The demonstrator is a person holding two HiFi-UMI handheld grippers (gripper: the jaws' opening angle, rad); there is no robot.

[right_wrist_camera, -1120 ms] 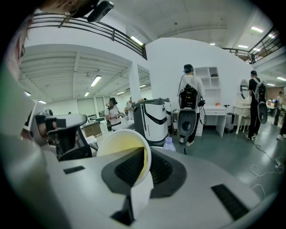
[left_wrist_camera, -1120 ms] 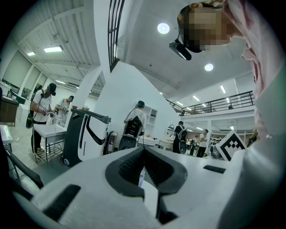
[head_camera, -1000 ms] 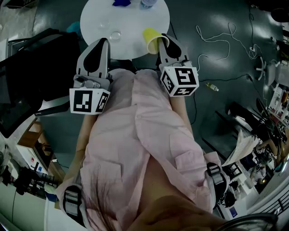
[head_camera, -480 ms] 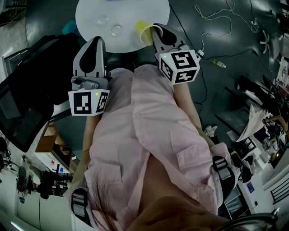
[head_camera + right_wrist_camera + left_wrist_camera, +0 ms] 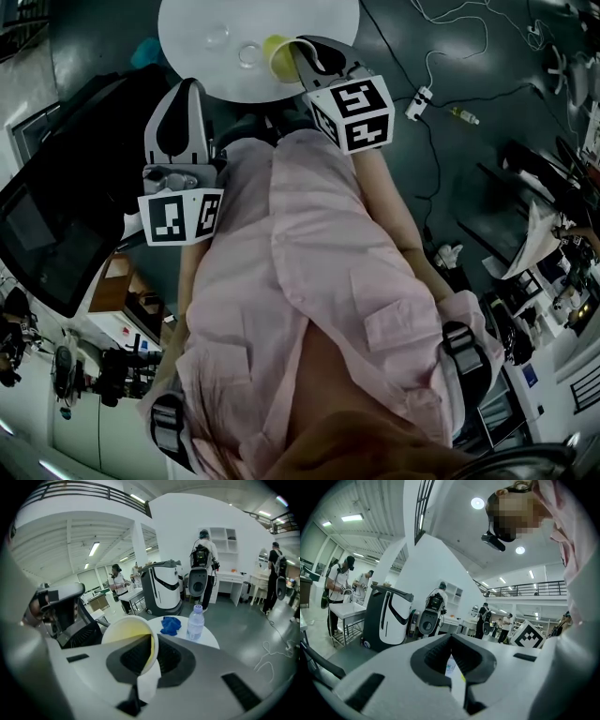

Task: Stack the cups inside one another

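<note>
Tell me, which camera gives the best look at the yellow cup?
The right gripper view: the cup sits large in the middle, rim pinched by the right gripper. The head view shows it small, partly behind that gripper. The left gripper view doesn't clearly show it.

Dark grey floor (image 5: pixel 243 625), white walls (image 5: pixel 178 531), ceiling strip lights (image 5: pixel 93 549); seemingly a railed balcony (image 5: pixel 529 590), though the lens distorts it.

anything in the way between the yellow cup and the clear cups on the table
Nothing visible. In the head view the yellow cup, pinched in the right gripper, hangs just beside the nearer clear cup with only bare white table between them. The bottle and blue cloth lie farther back.
</note>
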